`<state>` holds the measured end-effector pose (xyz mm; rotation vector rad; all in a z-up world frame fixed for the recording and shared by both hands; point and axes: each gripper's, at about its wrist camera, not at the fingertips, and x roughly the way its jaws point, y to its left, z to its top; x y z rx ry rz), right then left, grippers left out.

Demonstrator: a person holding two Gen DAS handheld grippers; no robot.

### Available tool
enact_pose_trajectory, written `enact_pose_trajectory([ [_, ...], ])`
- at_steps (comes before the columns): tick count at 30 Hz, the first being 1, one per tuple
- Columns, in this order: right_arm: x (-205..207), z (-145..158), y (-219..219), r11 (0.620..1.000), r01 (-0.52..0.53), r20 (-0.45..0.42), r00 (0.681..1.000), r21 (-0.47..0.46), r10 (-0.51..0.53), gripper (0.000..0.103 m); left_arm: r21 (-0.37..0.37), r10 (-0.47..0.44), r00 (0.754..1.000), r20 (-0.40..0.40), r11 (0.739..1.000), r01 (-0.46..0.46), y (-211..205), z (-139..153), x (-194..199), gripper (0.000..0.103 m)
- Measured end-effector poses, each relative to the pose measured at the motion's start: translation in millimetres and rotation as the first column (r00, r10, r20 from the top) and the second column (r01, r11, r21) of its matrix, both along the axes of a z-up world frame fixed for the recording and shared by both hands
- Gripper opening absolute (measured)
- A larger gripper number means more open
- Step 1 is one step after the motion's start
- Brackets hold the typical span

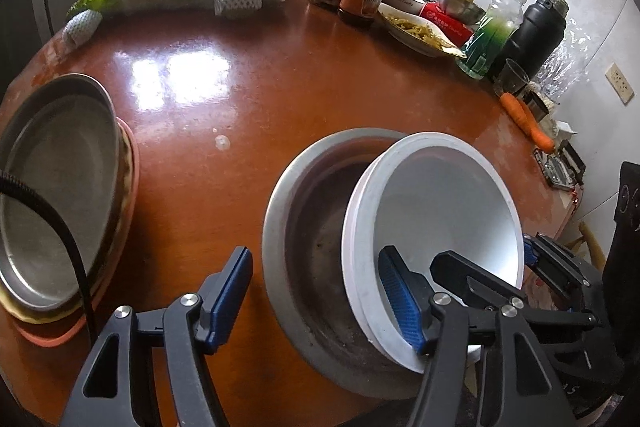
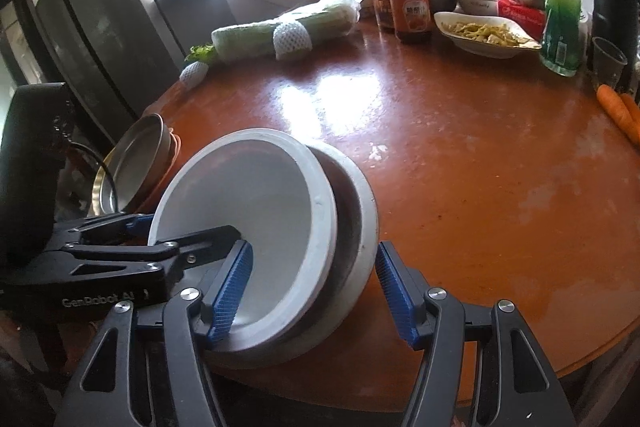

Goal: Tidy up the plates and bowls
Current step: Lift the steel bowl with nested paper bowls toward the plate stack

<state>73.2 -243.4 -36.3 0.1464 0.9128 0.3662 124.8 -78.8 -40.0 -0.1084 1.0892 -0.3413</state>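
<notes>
Step in hand: nesting bowls. You had the white bowl point(image 1: 440, 195) sitting tilted inside the grey metal bowl point(image 1: 276, 227), near the front edge of the round brown surface point(image 1: 280, 87). It was not seated flat; one side rode high against the grey rim.

Your left hand-held gripper point(image 1: 316, 299) stood partly open, straddling that side of the pair. One pad was clear outside the grey bowl and the other was in front of the white bowl's inner wall, so it gripped nothing.

Your right hand-held gripper point(image 2: 316, 287) was about half open. One pad was inside the white bowl and the other just beside the grey rim. I couldn't tell whether the pads pressed on either bowl.

Next move, as I judge it: settle the white bowl level in the grey one, then let go without dragging a rim. Keep both pads off the thin walls on the way out.

The white bowl was plain, matte, deep and thick-rimmed, and empty. The grey bowl was wider, with a dull, stained inside. The plate stack point(image 1: 52, 187), steel on top, sat well apart at the left and looked already done.
</notes>
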Motion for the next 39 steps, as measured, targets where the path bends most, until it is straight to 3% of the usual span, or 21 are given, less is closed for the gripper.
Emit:
enact_pose_trajectory([
  [3, -2.2, 1.5, 1.4, 1.0, -0.01, 0.017, 1.0, 0.004, 0.009, 0.058, -0.023, -0.022, 1.0, -0.002, 1.0, 0.021, -3.3, 0.3, 0.3, 0.052],
  [23, -8.1, 29.2, 15.6, 0.999, -0.019, 0.083, 0.996, -0.027, 0.021, 0.053, -0.02, 0.008, 0.996, 0.083, 1.0, -0.007, 12.0, 35.4, -12.3, 0.052],
  [39, 8.4, 77.9, 79.0, 0.991, -0.125, 0.168, 0.977, -0.05, 0.131, 0.053, -0.042, 0.126, 0.973, 0.193, 0.992, -0.12, 80.0, 84.6, -12.9, 0.052],
])
